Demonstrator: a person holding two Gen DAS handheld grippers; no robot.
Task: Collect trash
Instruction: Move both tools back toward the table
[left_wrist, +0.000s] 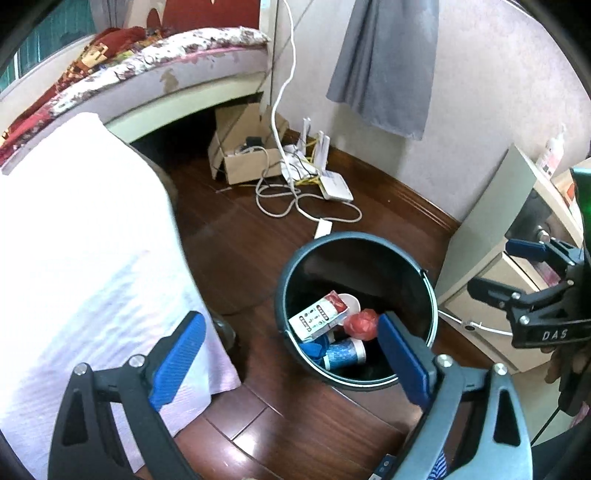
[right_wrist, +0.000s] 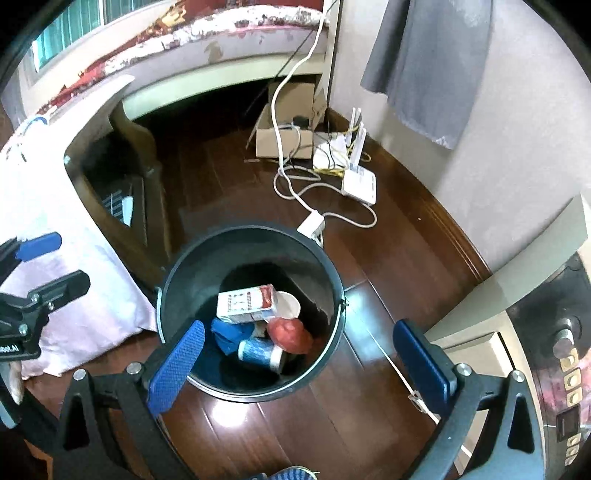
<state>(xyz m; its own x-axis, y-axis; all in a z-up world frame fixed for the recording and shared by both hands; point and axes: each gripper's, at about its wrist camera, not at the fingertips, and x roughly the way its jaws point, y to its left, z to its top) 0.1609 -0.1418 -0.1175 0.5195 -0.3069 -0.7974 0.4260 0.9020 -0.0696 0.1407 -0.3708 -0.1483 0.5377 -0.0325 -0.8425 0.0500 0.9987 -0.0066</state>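
Observation:
A dark round bin (left_wrist: 369, 238) (right_wrist: 258, 230) stands on the wooden floor. Inside lie a white and red carton (left_wrist: 317, 317) (right_wrist: 245, 302), a crumpled red ball (left_wrist: 364, 323) (right_wrist: 290, 334) and a blue patterned paper cup (left_wrist: 343, 354) (right_wrist: 260, 352). My left gripper (left_wrist: 291, 354) hangs above the bin's near left side, open with nothing between its blue pads. My right gripper (right_wrist: 301, 365) is above the bin's near rim, wide open and empty. Each gripper also shows in the other view: the right gripper (left_wrist: 506, 269) at the right edge, the left gripper (right_wrist: 51, 264) at the left edge.
A table under a white cloth (left_wrist: 74, 240) stands left of the bin, a pale cabinet (left_wrist: 491, 258) right of it. Behind the bin lie white cables (left_wrist: 295, 199), a router (left_wrist: 334, 186) and a cardboard box (left_wrist: 243, 147) beside the bed (left_wrist: 166, 74). A shoe (right_wrist: 291, 474) shows at the bottom edge.

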